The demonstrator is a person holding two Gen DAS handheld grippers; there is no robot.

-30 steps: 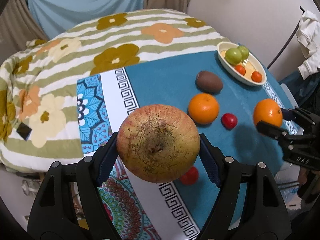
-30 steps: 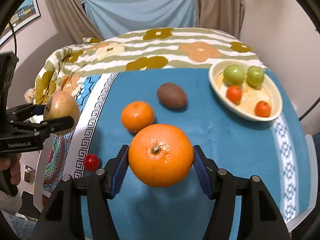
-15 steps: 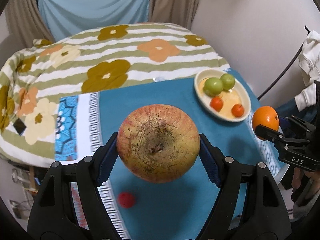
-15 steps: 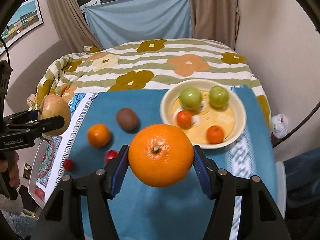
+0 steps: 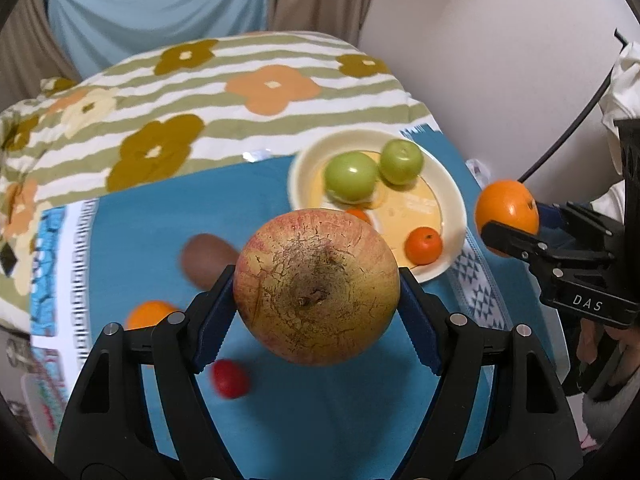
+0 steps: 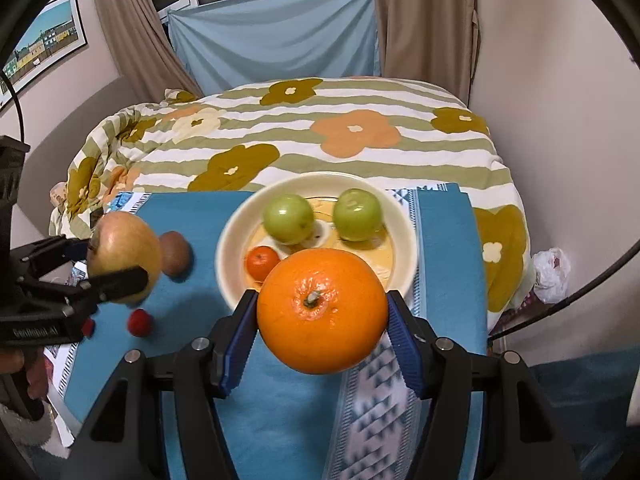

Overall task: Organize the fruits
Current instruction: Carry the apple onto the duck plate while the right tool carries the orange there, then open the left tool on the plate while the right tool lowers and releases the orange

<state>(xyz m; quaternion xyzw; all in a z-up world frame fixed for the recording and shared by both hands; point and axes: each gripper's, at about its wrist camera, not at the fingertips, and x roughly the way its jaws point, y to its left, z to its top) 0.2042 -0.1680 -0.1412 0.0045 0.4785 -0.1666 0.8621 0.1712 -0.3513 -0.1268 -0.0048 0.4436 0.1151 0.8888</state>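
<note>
Two claws, each carrying one fruit; entries by view.

Left wrist view
- Left claw (image 5: 316,312): closed on the apple (image 5: 316,286), blue pads bearing on its two flanks at the widest part; set wide because the fruit is wide.
- Apple, handling: judged the heaviest piece here, firm, with rough cracked skin that should give the pads good purchase; likely to bruise if dropped into the dish. Best hold: across the middle, as now.
- Apple, place: held in the air above the blue cloth (image 5: 328,412), short of the cream bowl (image 5: 456,194).
- Bowl contents: two green fruits (image 5: 351,176), two small orange fruits (image 5: 423,245), one partly hidden behind the apple.
- Loose on cloth: kiwi (image 5: 202,258), mandarin (image 5: 148,314), red cherry tomato (image 5: 230,378).
- Right claw (image 5: 516,224): seen at the right edge, an orange (image 5: 506,206) between its fingers.

Right wrist view
- Right claw (image 6: 322,324): gripping the orange (image 6: 322,312) at its sides, stem end facing the camera; narrower than the left.
- Orange, handling: judged fairly heavy, round and prone to roll; peel dimpled, slightly yielding, not fragile. Best hold: across the equator.
- Orange, place: aloft just before the near rim of the bowl (image 6: 406,226).
- Left claw (image 6: 116,264): at left, apple in its grip, beside the kiwi (image 6: 176,254).
- Beyond the worktop: bed with flowered quilt (image 6: 320,128).
</note>
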